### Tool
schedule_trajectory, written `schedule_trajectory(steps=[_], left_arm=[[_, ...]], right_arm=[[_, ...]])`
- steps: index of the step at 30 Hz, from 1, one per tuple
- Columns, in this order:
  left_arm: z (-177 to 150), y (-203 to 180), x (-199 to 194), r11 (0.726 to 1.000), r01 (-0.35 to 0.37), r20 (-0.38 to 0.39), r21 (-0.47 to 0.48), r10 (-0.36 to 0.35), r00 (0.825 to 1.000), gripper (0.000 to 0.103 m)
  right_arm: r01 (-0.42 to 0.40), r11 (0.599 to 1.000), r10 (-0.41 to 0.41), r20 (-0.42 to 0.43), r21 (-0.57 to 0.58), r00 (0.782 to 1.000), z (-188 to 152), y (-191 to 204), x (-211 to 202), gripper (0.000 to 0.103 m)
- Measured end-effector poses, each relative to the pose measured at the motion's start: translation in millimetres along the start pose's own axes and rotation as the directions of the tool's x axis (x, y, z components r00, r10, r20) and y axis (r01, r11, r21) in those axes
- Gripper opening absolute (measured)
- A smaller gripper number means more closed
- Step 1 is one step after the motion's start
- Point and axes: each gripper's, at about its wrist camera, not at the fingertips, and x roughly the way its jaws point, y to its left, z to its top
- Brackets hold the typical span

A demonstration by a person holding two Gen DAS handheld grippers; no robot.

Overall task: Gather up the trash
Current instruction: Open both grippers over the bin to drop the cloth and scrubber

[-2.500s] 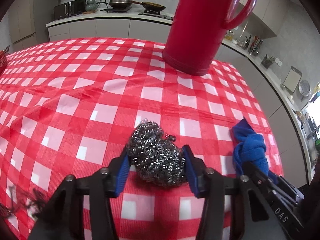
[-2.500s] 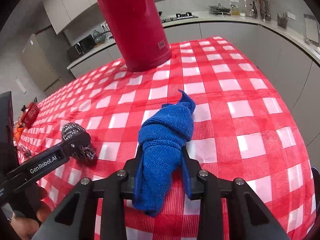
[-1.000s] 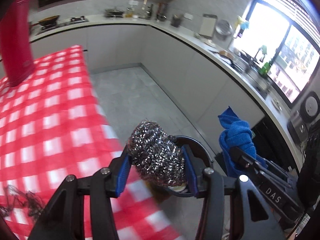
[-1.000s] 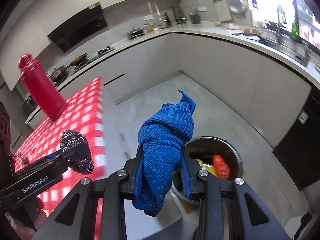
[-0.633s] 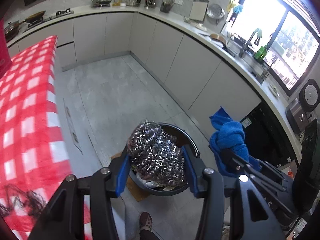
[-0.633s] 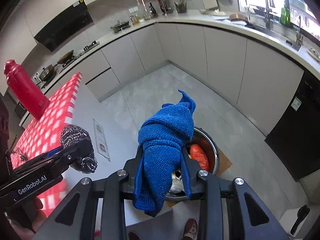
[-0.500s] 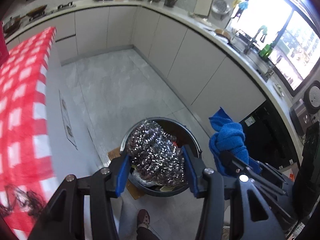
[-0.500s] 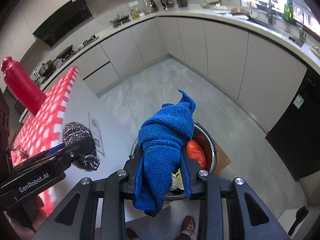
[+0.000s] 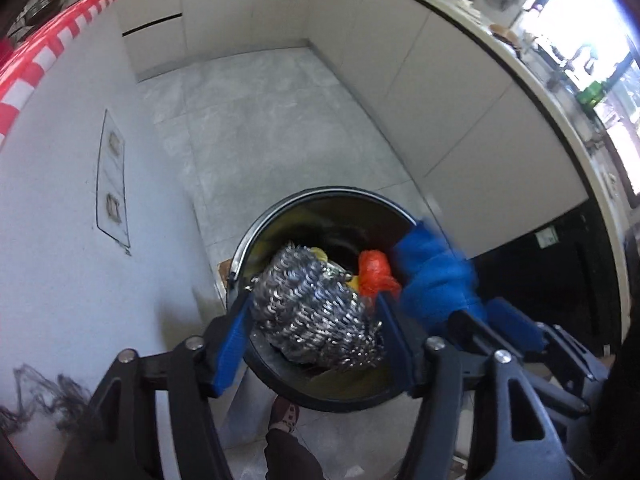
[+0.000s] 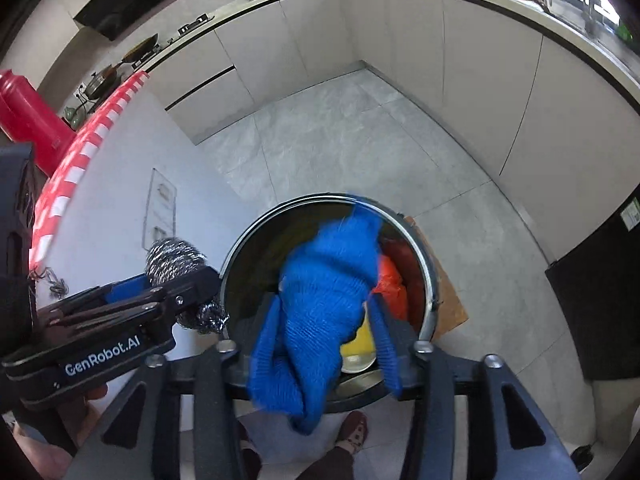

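Observation:
A round steel trash bin (image 9: pixel 320 191) (image 10: pixel 320 196) stands on the grey floor, directly below both grippers. My left gripper (image 9: pixel 314 312) hangs over its left rim with its jaws opening. The steel wool scourer (image 9: pixel 316 308) (image 10: pixel 176 256) sits loose between the blue pads. My right gripper (image 10: pixel 323 308) is over the bin mouth, its jaws opening too. The blue cloth (image 10: pixel 328 288) (image 9: pixel 436 276) is blurred, slipping between the pads with a gap on its right side. Orange plastic (image 9: pixel 374 268) and yellow scraps lie inside the bin.
The table with its red checked cloth (image 10: pixel 80 148) and white side panel is at the left, with a red flask (image 10: pixel 24 108) on it. A person's shoes (image 10: pixel 352 420) are just below the bin. Pale cabinets ring the floor; a black appliance (image 10: pixel 592 300) stands at the right.
Both grippers have swung from over the table to the bin and sunk toward it. Both pairs of jaws have widened. The cloth has begun to slide down.

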Motion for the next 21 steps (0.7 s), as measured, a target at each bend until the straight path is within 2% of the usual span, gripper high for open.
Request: schedule_trajectory(steps=[7,16,21], left_arm=[[9,-10,-22,0.999,-0.049,0.068,-0.004,0.05,0.996,0.065],[4,-1,-92,0.996,-0.071,0.178,-0.057,0.08,0.981,0.065],[-16,9,-137,0.993,-0.081,0.253,-0.081,0.099,0.962,0.065]], right_arm=[[-0.01,1.0,0.009,0.055,0.004,0.998,17,-11,-15,0.053],[-0.037,0.996,0.042,0.062,-0.079,0.997,20,16,-50,0.053],[-0.066,0.991,0.072,0.049,-0.112,0.996,6,34,-74,0.053]])
